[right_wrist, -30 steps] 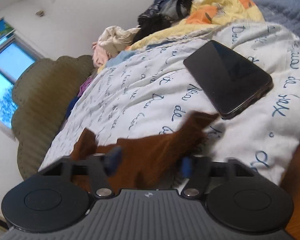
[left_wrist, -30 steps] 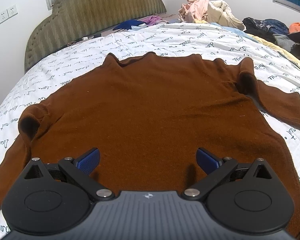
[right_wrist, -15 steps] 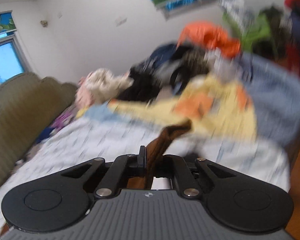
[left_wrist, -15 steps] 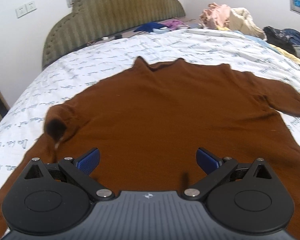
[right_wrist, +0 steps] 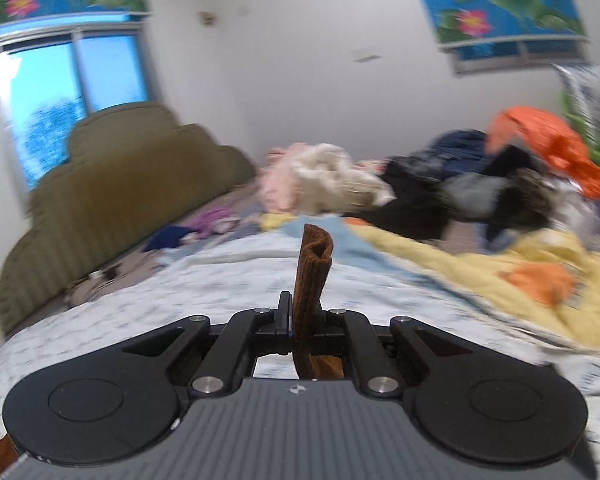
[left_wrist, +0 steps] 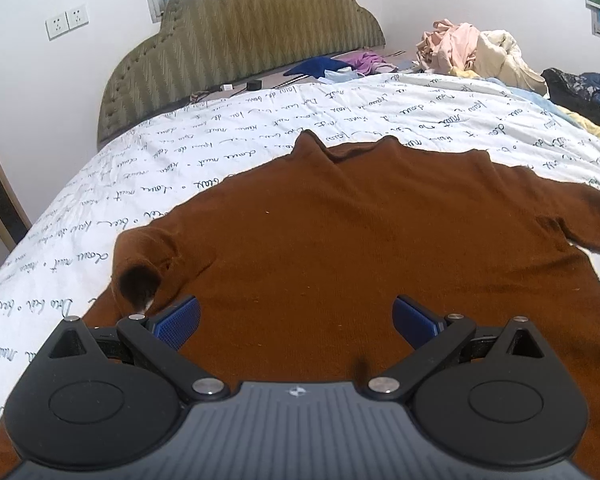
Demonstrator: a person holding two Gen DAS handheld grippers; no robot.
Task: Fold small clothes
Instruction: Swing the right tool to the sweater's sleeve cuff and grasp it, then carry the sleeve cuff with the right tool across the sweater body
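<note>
A brown long-sleeved sweater (left_wrist: 360,240) lies flat on the white script-print bedspread (left_wrist: 220,152), collar toward the headboard. Its left sleeve is folded in, with the cuff opening (left_wrist: 138,284) near my left fingers. My left gripper (left_wrist: 296,320) is open and empty, hovering over the sweater's lower body. My right gripper (right_wrist: 302,320) is shut on the cuff of the sweater's right sleeve (right_wrist: 312,264), which sticks up between the jaws, lifted above the bed.
An olive padded headboard (left_wrist: 240,36) stands at the far end. Piles of loose clothes (right_wrist: 480,188) lie on the bed's right side over a yellow quilt (right_wrist: 520,272). A few garments (left_wrist: 332,66) lie by the headboard.
My right gripper closed on the right sleeve cuff and lifted it off the bed beside the phone. My left gripper shifted left over the sweater, still open.
</note>
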